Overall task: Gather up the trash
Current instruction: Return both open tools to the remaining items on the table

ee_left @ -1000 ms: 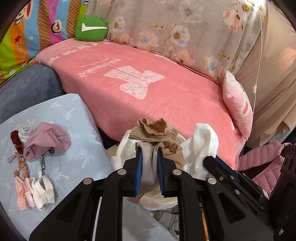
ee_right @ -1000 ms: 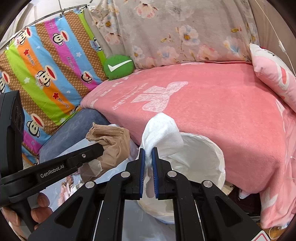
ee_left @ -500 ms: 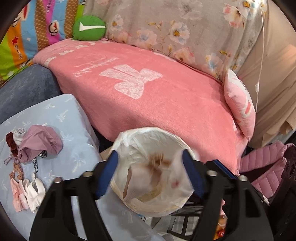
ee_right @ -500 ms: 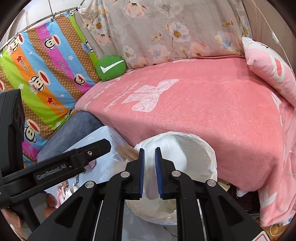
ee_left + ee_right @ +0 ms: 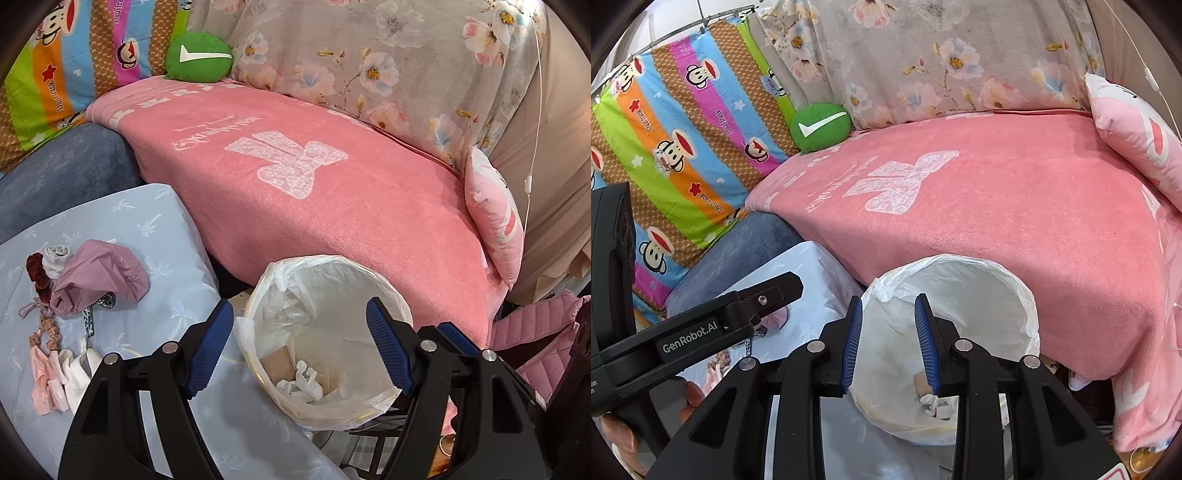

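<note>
White liner: we see the thin plastic bag of the trash bin (image 5: 327,332) folded loosely over the rim at lower centre of the left wrist view; a brush from either gripper could drag it inward or off the rim.
Bin contents: a tan piece and a crumpled white piece (image 5: 301,380) lie at the bottom, so that trash looks collected.
Left gripper (image 5: 301,345): its jaws are spread wide with nothing between them, framing the bin mouth from above.
Right gripper (image 5: 891,341): parted a little and empty, low centre of its own view, just over the near rim of the bin.
Remaining items: on the pale blue tabletop (image 5: 147,229), lower left of the left wrist view, sit a mauve cloth bundle (image 5: 98,277), a dark red scrunchie (image 5: 37,271) and small pink and white pieces (image 5: 61,373).
Risk, sorting: we cannot tell which of these is trash; grabbing the wrong one is the likeliest slip.
Risk, tangling: the pieces touch and overlap, so a pinch may lift several, or a string may trail and catch.
Risk, tipping: the bin looks light; a knock on its rim could topple it.
</note>
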Demonstrator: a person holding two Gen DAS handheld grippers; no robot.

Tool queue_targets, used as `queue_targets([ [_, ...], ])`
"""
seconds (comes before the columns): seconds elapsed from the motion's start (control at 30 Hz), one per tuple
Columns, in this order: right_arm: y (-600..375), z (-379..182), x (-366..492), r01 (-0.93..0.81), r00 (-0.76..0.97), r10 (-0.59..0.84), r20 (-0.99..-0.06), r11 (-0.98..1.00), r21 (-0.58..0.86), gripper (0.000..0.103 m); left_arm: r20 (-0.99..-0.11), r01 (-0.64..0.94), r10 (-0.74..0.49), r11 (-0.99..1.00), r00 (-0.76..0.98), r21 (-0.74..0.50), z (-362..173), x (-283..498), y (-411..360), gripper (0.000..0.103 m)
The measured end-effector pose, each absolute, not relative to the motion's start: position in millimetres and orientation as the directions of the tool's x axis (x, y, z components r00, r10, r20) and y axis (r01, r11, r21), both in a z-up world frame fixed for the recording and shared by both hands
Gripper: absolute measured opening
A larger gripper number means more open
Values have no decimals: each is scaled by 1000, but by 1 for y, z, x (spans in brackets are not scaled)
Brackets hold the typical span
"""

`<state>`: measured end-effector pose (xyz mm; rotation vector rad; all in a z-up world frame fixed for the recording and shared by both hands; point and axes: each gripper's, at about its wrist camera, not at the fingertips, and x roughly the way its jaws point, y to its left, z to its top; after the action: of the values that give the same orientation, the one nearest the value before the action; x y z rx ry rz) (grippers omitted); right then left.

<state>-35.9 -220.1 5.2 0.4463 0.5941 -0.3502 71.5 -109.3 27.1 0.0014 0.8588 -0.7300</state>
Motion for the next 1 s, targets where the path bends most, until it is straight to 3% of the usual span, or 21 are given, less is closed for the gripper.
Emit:
queue_targets([
  [1.0, -147, 5, -2, 314, 779, -96, -620, 915, 254, 51, -707, 418, -503, 853, 497, -313, 10, 90, -11, 74],
])
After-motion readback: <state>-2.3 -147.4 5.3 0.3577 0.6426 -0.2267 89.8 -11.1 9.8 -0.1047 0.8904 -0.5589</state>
